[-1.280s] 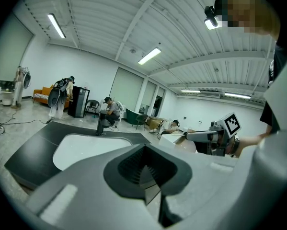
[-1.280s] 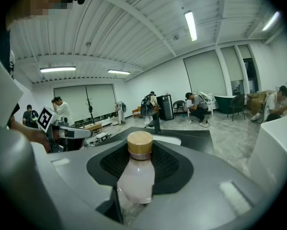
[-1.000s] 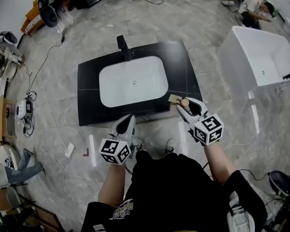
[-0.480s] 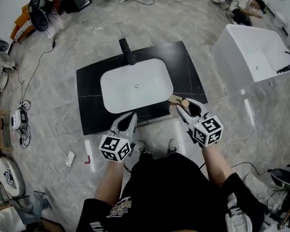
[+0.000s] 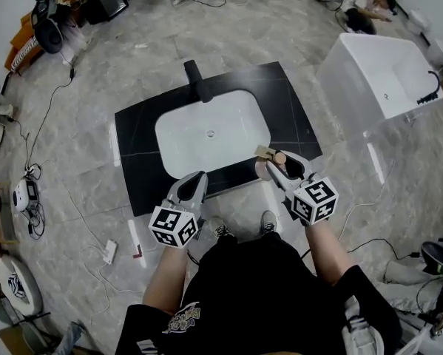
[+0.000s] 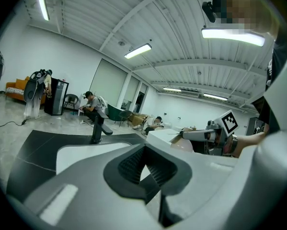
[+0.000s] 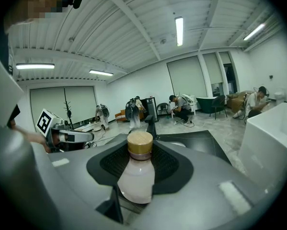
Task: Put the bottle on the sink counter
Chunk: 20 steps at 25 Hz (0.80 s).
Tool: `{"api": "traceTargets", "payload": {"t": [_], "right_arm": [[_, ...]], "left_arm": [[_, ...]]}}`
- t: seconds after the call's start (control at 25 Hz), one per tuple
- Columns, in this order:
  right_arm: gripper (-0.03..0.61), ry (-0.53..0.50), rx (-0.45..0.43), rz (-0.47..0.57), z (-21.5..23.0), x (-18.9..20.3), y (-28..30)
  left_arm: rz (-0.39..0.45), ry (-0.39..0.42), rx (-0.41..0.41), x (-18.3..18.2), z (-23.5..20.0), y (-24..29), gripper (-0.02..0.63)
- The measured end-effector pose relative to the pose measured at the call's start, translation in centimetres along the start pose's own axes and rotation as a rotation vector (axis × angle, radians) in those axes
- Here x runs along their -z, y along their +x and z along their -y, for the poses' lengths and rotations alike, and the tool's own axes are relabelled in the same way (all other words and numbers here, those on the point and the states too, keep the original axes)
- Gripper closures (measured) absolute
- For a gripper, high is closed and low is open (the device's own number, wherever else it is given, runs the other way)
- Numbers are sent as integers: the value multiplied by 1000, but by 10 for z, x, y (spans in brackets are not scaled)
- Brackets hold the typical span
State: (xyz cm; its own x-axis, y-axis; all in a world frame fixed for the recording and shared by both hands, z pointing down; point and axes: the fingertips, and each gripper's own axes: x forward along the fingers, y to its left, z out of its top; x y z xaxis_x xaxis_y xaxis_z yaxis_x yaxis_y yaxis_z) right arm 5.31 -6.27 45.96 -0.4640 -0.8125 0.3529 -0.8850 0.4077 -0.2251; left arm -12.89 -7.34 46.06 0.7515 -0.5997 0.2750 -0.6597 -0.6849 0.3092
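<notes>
**Bottle in the grip, at the sink's edge.** My right gripper [image 5: 274, 165] is clamped on the bottle [image 5: 270, 154]. Its ribbed dark pads press the pale, pinkish body from either side, just under the round golden-brown cap [image 7: 140, 144]. The bottle stands roughly upright between the jaws, cap up. It hangs over the near right edge of the black desk [image 5: 136, 135], just beside the front right corner of the white basin [image 5: 210, 133]. It is carried by the gripper and not set down on the desk.

My left gripper [image 5: 195, 180] hovers at the desk's near edge, in front of the basin's left half. Its jaws are drawn together at the tips with nothing between them. In the left gripper view only a small wedge of gap shows behind the tips. The two grippers are well apart.

A black faucet [image 5: 197, 82] stands at the desk's far edge, behind the basin. The desk stands on a grey marbled floor [image 5: 95, 191]. A white bathtub [image 5: 376, 72] sits off to the right, apart from the desk. A seated person [image 7: 180, 105] shows at the far end of the room.
</notes>
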Motion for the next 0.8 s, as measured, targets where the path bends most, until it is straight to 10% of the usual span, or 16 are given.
{"api": "traceTargets", "payload": {"t": [0.8], "right_arm": [[413, 23, 50, 9, -54, 10, 44]], "left_arm": [[-27, 25, 74, 4, -54, -30, 614]]}}
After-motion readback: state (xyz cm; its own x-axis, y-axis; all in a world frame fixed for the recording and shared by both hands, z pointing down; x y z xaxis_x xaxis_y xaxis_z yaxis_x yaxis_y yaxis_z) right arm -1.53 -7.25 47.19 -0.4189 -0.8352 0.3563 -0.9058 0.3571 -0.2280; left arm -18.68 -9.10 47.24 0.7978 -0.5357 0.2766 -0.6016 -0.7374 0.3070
